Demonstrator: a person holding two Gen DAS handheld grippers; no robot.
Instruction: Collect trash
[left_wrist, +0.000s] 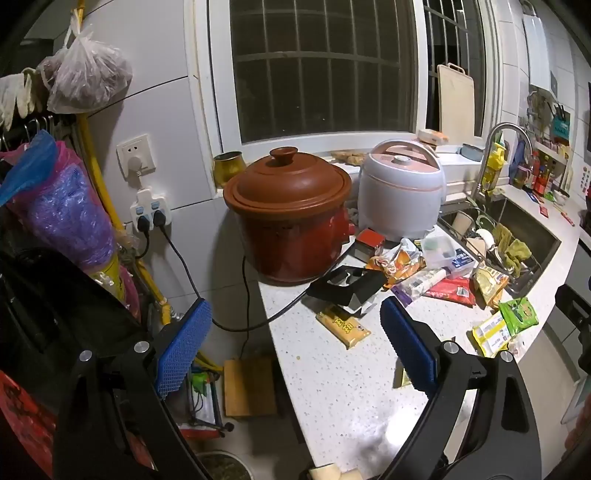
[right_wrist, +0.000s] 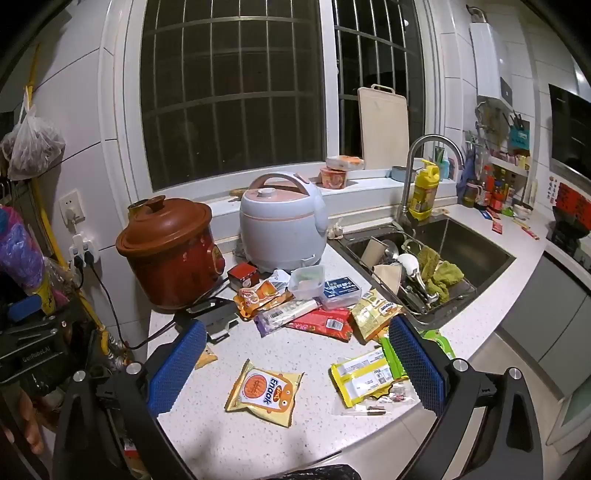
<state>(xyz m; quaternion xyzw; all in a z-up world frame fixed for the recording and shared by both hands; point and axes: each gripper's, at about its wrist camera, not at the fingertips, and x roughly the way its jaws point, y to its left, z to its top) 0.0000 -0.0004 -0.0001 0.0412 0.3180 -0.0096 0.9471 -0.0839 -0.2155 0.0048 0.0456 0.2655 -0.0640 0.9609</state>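
Several snack wrappers lie scattered on the white speckled counter (right_wrist: 314, 424). In the right wrist view a yellow Enaak packet (right_wrist: 264, 393) lies between my fingers, with a yellow-white wrapper (right_wrist: 365, 376), a green packet (right_wrist: 439, 341), a red wrapper (right_wrist: 325, 323) and a purple-white wrapper (right_wrist: 286, 314) beyond. My right gripper (right_wrist: 295, 369) is open and empty above the counter's front. My left gripper (left_wrist: 295, 343) is open and empty at the counter's left end, near a yellow packet (left_wrist: 343, 326) and a black box (left_wrist: 347, 284).
A brown clay pot (left_wrist: 291, 214) and a white rice cooker (left_wrist: 400, 192) stand at the back, cords trailing to a wall socket (left_wrist: 149, 214). A sink (right_wrist: 443, 258) with dishes and cloth lies right. Bags hang at left (left_wrist: 62, 218). Black bag edge shows below (right_wrist: 317, 472).
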